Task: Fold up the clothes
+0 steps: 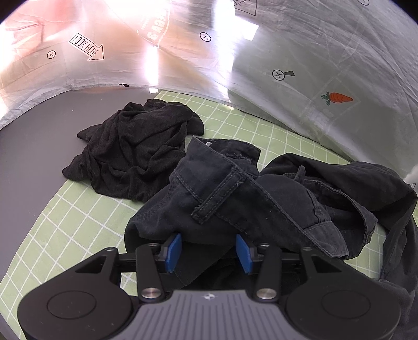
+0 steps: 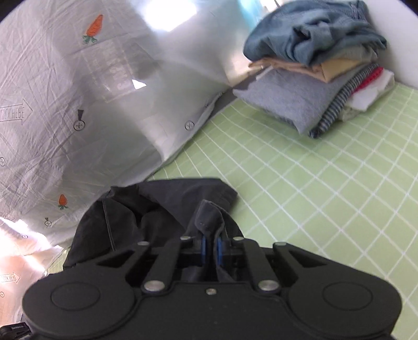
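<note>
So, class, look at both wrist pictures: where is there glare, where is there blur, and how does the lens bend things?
Left wrist view: strong white glare streaks on the printed sheet; the dark trousers are sharp; the checked cloth has curved grid lines. Right wrist view: the folded pile and carrot print are smeared by blur, with a blown-out patch at top; dark corners show fisheye vignetting.

There are two loose dark clothes: one black top (image 1: 130, 154) at 11 o'clock and one dark pair of pants (image 1: 235, 193) in the middle. One stack of folded clothes (image 2: 318, 78) sits at 1 o'clock. Two carrots (image 2: 94, 25) (image 2: 62, 200) show on the white sheet (image 2: 65, 117).
</note>
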The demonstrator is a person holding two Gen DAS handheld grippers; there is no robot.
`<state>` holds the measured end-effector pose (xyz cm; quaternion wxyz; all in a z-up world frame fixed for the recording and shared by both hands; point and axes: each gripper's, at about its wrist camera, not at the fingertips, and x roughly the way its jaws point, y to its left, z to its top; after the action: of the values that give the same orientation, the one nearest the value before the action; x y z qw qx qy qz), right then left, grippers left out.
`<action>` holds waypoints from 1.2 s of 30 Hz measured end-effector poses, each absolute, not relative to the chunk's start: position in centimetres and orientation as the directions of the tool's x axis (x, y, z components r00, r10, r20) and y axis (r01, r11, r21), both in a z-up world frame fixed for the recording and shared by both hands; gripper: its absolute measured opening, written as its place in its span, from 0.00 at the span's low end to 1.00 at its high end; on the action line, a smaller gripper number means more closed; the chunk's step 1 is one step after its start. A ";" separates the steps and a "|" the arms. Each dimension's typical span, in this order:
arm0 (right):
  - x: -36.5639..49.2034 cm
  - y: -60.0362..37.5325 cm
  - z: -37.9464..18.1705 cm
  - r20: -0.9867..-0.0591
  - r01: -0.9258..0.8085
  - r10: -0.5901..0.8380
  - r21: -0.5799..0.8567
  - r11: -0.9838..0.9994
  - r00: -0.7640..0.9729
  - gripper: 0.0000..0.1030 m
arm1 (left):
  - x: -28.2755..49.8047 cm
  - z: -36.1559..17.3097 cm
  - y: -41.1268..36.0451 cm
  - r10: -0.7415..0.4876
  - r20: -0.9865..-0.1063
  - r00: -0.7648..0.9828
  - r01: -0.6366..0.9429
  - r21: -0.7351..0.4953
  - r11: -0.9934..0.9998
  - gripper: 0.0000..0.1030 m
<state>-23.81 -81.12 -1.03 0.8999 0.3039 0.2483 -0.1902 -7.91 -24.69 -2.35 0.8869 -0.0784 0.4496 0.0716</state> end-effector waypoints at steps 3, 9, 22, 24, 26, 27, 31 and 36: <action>-23.3 -82.3 5.2 -0.396 0.476 -0.316 0.417 0.775 0.862 0.08 | -8.1 -2.4 -24.7 0.050 -0.816 0.576 -0.181 -0.067 0.981 0.47; -21.0 -83.5 10.3 -0.324 0.584 -0.503 0.242 0.775 0.802 0.20 | -8.6 -3.1 -25.2 0.014 -0.824 0.566 -0.181 -0.108 0.977 0.47; -23.8 -80.6 -4.8 -0.696 0.691 -0.300 0.383 0.613 0.652 0.64 | -8.1 -4.3 -25.2 -0.008 -0.841 0.541 -0.168 -0.117 0.979 0.62; -25.1 -80.6 -7.3 -0.727 0.715 -0.238 0.460 0.527 0.644 0.64 | -7.8 -4.3 -25.3 -0.006 -0.844 0.537 -0.165 -0.112 0.980 0.62; -26.1 -80.9 -9.3 -0.745 0.733 -0.180 0.528 0.429 0.643 0.64 | -7.4 -4.2 -25.5 -0.004 -0.845 0.535 -0.159 -0.106 0.982 0.62; -26.5 -81.1 -10.3 -0.750 0.739 -0.151 0.558 0.376 0.643 0.64 | -7.3 -4.0 -25.5 -0.009 -0.840 0.542 -0.157 -0.111 0.981 0.62; -28.0 -81.7 -12.7 -0.723 0.727 -0.103 0.661 0.186 0.684 0.64 | -6.6 -4.1 -24.7 -0.029 -0.834 0.552 -0.191 -0.160 0.969 0.62; -27.4 -82.1 -14.1 -0.714 0.721 -0.099 0.682 0.123 0.693 0.61 | -5.4 -5.1 -23.6 -0.043 -0.842 0.538 -0.272 -0.222 0.936 0.61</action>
<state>-27.39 -82.06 -14.11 0.7022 0.5945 0.2617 -0.2917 -5.42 -23.57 -5.12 0.8612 -0.1659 0.4758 0.0665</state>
